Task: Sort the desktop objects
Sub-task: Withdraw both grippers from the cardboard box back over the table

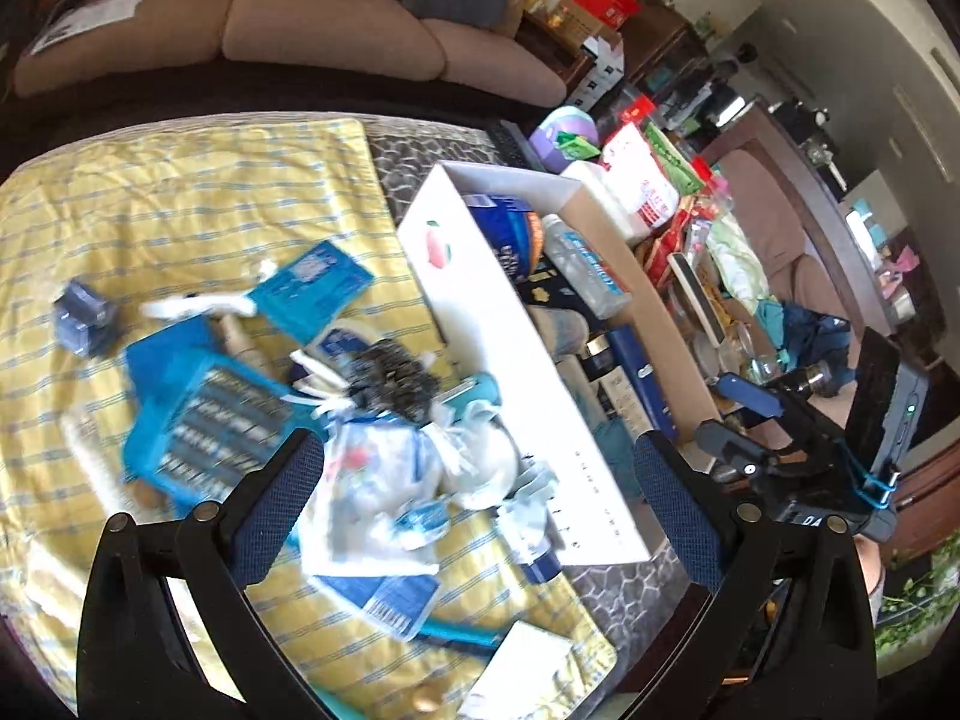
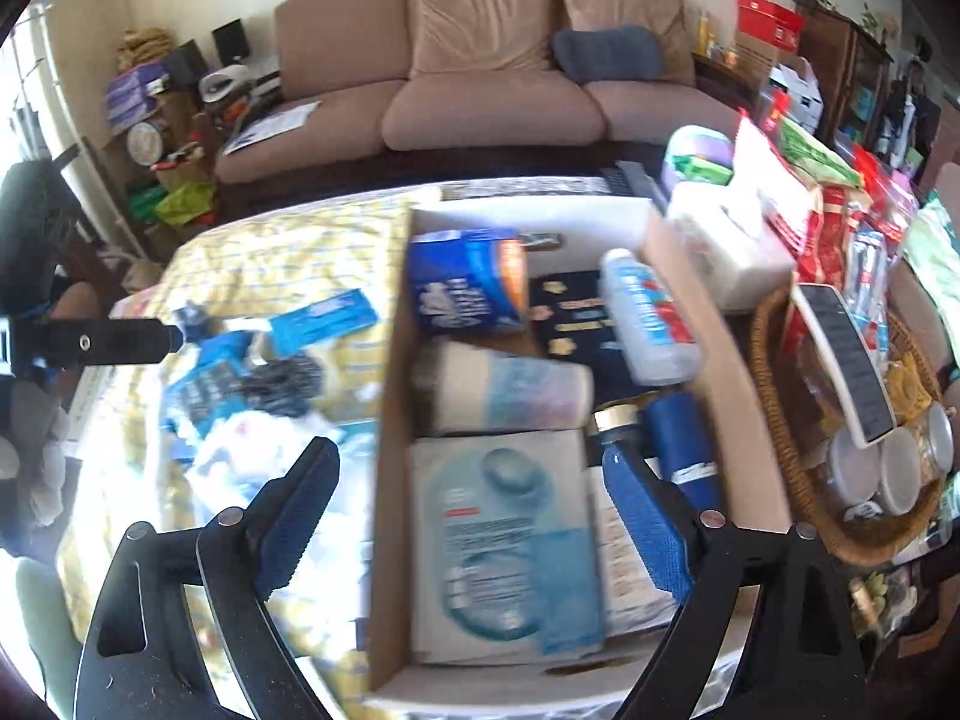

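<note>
1. A white cardboard box [image 2: 708,324] on the table holds sorted items: a blue carton [image 2: 465,279] at its far end, a clear bottle [image 2: 651,324] lying beside it, a tumbler [image 2: 504,387] on its side, and a flat pale-blue packet [image 2: 510,546] at the near end.
2. A wicker basket [image 2: 774,420], just beside the box's right wall, holds small lidded jars.
3. Unsorted items, blue packets [image 1: 210,420] and a clear plastic bag [image 1: 372,480], lie on the yellow striped cloth [image 1: 150,210] to the box's left.
4. The left gripper [image 1: 480,504] hangs over that pile, fingers spread wide, nothing between them.
5. The right gripper [image 2: 471,516] hangs over the box's near end, fingers apart and empty.
6. A tan sofa [image 2: 480,72] stands behind the table.
</note>
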Tool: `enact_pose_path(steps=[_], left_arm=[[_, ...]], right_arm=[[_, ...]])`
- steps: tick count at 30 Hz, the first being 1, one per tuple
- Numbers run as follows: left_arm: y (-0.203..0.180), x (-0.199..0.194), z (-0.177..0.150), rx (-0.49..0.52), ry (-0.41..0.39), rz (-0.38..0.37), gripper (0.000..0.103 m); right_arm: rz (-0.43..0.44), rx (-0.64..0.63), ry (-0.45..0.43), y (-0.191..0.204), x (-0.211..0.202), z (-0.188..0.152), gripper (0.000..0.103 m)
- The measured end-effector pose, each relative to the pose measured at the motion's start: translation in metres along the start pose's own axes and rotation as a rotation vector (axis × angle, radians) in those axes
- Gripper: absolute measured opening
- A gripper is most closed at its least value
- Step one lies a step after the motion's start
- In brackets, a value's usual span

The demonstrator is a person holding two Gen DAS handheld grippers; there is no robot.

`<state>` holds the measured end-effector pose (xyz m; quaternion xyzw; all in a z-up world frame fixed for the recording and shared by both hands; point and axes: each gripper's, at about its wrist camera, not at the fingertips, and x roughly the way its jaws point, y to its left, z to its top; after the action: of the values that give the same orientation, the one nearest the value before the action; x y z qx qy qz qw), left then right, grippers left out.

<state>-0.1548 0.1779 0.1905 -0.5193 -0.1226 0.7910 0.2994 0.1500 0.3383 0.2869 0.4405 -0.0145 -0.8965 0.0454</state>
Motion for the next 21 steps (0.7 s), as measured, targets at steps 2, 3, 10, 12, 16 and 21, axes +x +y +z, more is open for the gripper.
enact_pose_path(steps=[2, 3, 10, 12, 16, 21], left_arm=[[0.021, -0.021, -0.019, -0.021, -0.016, 0.019, 0.103], [0.032, -0.029, -0.028, -0.029, -0.021, 0.031, 0.103], [0.081, -0.054, -0.09, -0.038, -0.022, 0.075, 0.103], [0.089, -0.053, -0.106, -0.027, -0.014, 0.075, 0.103], [0.095, -0.047, -0.133, 0.026, 0.001, 0.102, 0.103], [0.104, -0.031, -0.158, 0.04, 0.031, 0.083, 0.103]], right_arm=[[0.028, -0.011, -0.015, 0.026, -0.003, -0.002, 0.092], [0.043, -0.012, -0.019, 0.037, -0.003, -0.004, 0.092], [0.133, 0.004, -0.016, 0.103, 0.01, -0.026, 0.093], [0.139, 0.016, -0.011, 0.114, 0.018, -0.035, 0.093], [0.134, 0.037, -0.027, 0.13, 0.033, -0.054, 0.093], [0.14, 0.084, -0.028, 0.131, 0.054, -0.08, 0.093]])
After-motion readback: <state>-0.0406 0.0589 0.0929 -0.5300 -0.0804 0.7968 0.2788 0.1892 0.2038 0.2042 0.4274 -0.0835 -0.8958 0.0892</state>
